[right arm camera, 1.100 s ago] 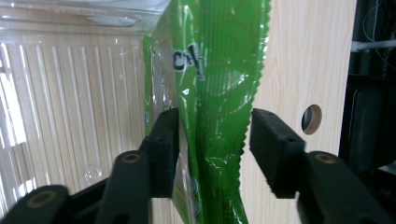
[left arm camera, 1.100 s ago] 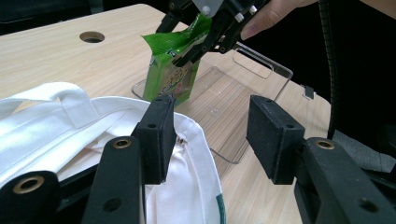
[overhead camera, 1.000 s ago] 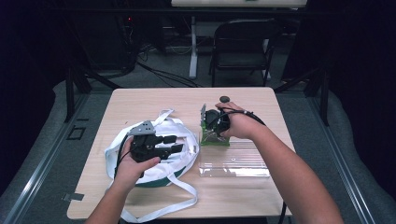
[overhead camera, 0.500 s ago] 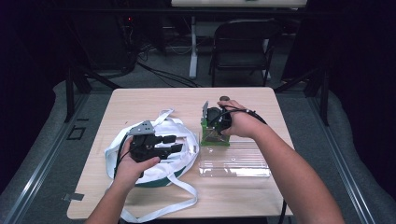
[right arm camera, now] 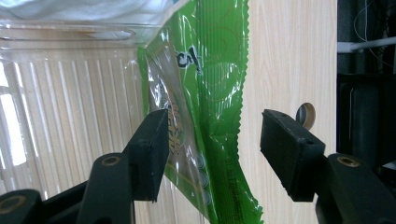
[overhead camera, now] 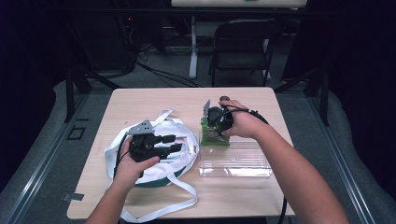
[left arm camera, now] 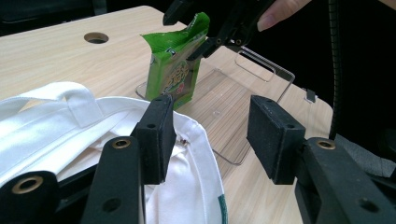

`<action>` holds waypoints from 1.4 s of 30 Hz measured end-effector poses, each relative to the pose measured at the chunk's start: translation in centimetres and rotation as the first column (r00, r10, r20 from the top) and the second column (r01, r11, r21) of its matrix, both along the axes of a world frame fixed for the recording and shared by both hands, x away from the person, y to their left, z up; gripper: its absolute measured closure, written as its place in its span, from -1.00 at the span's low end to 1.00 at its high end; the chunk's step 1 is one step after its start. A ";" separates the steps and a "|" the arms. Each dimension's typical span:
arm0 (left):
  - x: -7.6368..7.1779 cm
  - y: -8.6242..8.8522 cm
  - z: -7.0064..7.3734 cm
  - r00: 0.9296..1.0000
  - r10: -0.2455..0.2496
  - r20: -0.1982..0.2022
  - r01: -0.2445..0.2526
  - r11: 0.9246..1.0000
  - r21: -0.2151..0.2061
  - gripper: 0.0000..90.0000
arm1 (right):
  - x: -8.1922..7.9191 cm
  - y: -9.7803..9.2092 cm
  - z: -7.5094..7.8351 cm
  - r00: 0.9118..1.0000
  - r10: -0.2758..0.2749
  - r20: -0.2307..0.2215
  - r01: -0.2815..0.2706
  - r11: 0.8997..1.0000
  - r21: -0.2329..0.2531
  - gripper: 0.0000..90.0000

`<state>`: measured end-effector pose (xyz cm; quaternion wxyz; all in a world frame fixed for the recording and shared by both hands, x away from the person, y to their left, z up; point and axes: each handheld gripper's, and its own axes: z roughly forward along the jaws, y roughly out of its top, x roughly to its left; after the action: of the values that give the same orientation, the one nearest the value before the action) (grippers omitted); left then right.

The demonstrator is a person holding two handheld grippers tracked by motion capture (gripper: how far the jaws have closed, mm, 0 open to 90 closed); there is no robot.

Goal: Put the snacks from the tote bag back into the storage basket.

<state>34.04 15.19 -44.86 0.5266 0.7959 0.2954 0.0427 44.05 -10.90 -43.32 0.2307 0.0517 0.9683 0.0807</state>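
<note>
A green snack packet (overhead camera: pixel 214 136) stands on edge on the table, at the far left corner of a clear plastic tray (overhead camera: pixel 235 162). My right gripper (overhead camera: pixel 211 127) points down over it. In the right gripper view it (right arm camera: pixel 212 140) is open, with the packet (right arm camera: pixel 205 93) between its spread jaws. A white tote bag with a green base (overhead camera: pixel 154 163) lies at the left. My left gripper (overhead camera: pixel 172 142) hovers above it, open and holding nothing (left arm camera: pixel 215 135). Past it are the bag's rim (left arm camera: pixel 196 140), the packet (left arm camera: pixel 173 70) and the other gripper's fingers (left arm camera: pixel 219 35).
The bag's long white straps (overhead camera: pixel 187 191) trail toward the table's front edge. A cable hole (right arm camera: pixel 306 114) is in the wooden tabletop near the packet. A folding chair (overhead camera: pixel 243 46) stands beyond the far edge. A black cable (overhead camera: pixel 254 114) runs from the right hand.
</note>
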 end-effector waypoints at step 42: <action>0.4 0.3 -0.3 1.000 0.017 -0.010 -0.017 1.000 -0.001 0.12 | -2.2 -1.3 3.7 0.999 0.017 0.041 -0.019 0.998 0.059 -0.11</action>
<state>34.48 15.48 -45.14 0.5253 0.7932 0.3049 0.0428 41.85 -12.23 -39.63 0.2478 0.0482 0.9611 0.1124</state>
